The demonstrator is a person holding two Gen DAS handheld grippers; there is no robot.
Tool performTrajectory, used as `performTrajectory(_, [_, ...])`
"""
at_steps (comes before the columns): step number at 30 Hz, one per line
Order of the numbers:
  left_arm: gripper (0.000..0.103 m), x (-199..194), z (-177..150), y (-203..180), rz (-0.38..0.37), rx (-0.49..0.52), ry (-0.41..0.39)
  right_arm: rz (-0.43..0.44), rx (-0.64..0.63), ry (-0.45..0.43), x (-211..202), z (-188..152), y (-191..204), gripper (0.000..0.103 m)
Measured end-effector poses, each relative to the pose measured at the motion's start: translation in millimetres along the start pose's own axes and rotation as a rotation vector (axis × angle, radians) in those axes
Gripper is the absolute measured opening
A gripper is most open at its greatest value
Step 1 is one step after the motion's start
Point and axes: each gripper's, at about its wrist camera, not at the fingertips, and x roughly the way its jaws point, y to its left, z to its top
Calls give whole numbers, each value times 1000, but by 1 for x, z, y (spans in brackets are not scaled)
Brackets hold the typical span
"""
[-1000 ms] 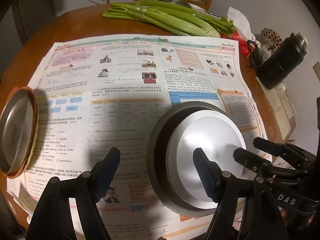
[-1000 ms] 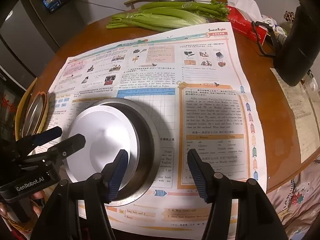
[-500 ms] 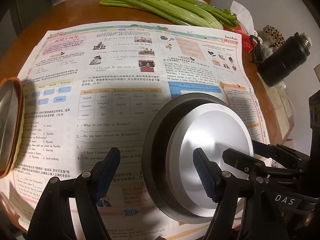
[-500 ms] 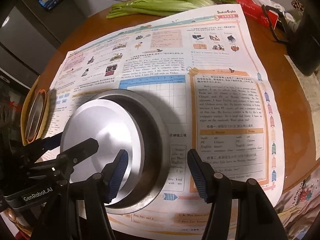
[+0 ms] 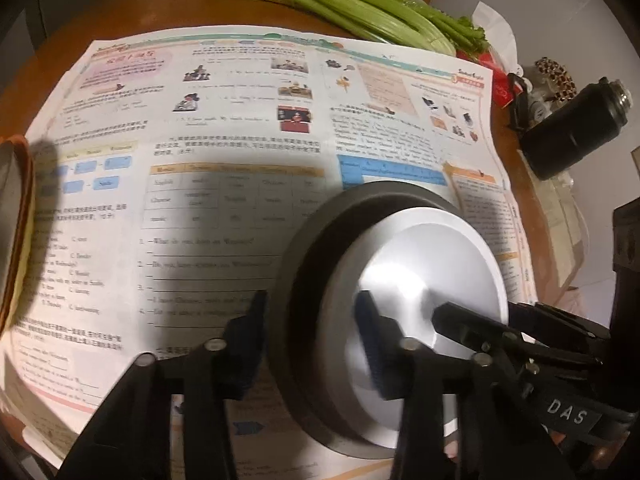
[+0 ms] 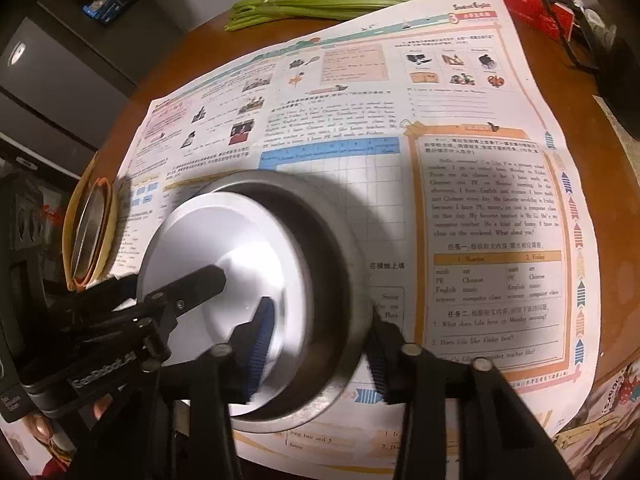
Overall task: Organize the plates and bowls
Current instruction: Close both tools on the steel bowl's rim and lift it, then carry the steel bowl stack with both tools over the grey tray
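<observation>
The metal bowl [image 5: 312, 280] sits on the newspaper [image 5: 224, 152] on the counter, a white plate [image 5: 432, 280] inside. Left gripper [image 5: 316, 336] and right gripper [image 6: 320, 344] straddle opposite rims, fingers closing on the walls, equally near.

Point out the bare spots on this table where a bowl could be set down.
Freest: the newspaper stretch between the celery and the metal bowl; also the printed page right of the bowl, towards the table edge. Crowded: the black bottle corner, the stacked plates at the left rim.
</observation>
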Motion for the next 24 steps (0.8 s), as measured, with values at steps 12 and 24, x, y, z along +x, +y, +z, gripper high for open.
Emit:
performTrajectory(12, [32,-8,3,-5,37,13,-14,16,34,14,0,3,-8,36])
performTrajectory(24, [32,-30,12,7,47,-29,-42,0,6,-5,-11,17,9,36])
